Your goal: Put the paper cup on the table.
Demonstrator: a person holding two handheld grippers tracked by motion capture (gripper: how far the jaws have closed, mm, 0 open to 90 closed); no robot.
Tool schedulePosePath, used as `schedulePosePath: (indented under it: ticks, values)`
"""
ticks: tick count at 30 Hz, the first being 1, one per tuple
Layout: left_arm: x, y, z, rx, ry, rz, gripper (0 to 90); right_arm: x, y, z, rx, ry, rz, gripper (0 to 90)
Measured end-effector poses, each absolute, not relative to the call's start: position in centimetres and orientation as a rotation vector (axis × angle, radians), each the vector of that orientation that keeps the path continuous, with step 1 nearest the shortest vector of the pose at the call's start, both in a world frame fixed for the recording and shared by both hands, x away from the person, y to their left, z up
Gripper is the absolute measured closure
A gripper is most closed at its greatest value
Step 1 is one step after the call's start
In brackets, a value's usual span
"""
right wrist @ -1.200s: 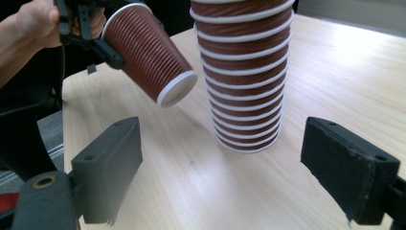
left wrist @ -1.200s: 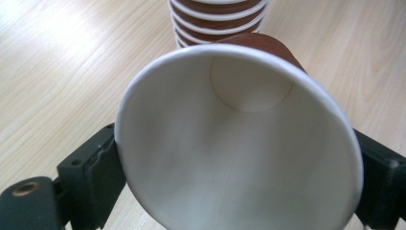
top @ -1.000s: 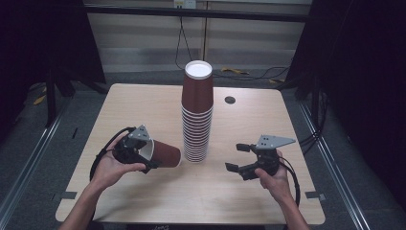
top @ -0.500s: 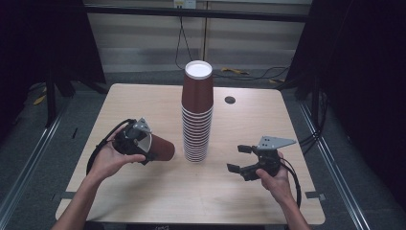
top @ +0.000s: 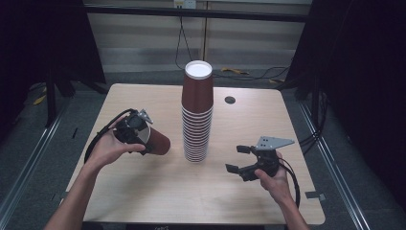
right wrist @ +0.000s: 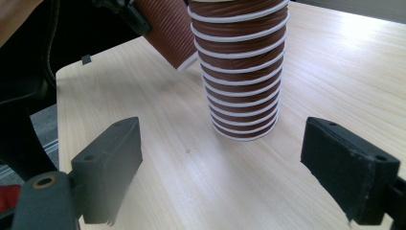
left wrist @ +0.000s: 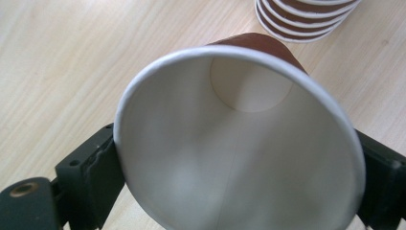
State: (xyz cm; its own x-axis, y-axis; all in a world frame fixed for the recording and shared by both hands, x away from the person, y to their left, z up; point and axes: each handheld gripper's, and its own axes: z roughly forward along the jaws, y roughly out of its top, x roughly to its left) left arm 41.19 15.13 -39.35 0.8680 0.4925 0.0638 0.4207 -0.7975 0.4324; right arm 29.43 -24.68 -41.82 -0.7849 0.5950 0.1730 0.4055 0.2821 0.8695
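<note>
Cup: left of centre in the high view, held off the table on its side, base pointing toward the stack; in the left gripper view its white inside and round base face the camera.
Left gripper: clenched on the cup, one jaw on each side of the wall just below the rim, as the left gripper view shows.
Right gripper: released, jaws spread wide and holding nothing, lower right of the high view; in the right gripper view the jaws frame the foot of the stack with bare table between.
Stack: upside-down brown cups nested into a tall column at the frame's middle, white base on top, standing apart from both grippers.
Handling: the cup is paper, likely very light and thin-walled, so it probably dents or goes oval under a hard squeeze; the rolled rim looks like the stiffest part.
Where to hold: near the rim, as now, with gentle pressure.
Risk: the ribbed wall should give some grip, but the taper may let the cup slide out toward its narrow end.
Stack risk: tall and light, it probably topples at a sideways knock.
</note>
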Motion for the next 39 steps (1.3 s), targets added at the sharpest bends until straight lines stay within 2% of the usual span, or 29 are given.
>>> schedulePosePath:
  ticks: [15,39]
  values:
    - [42.8,13.1,-39.7,2.782,0.666,0.197,6.8,29.4,-24.6,-41.8,0.931,2.371,1.497,14.0]
    - [44.0,12.2,-40.8,2.745,0.688,0.192,3.5,29.4,-24.6,-42.0,0.942,2.372,1.486,14.0]
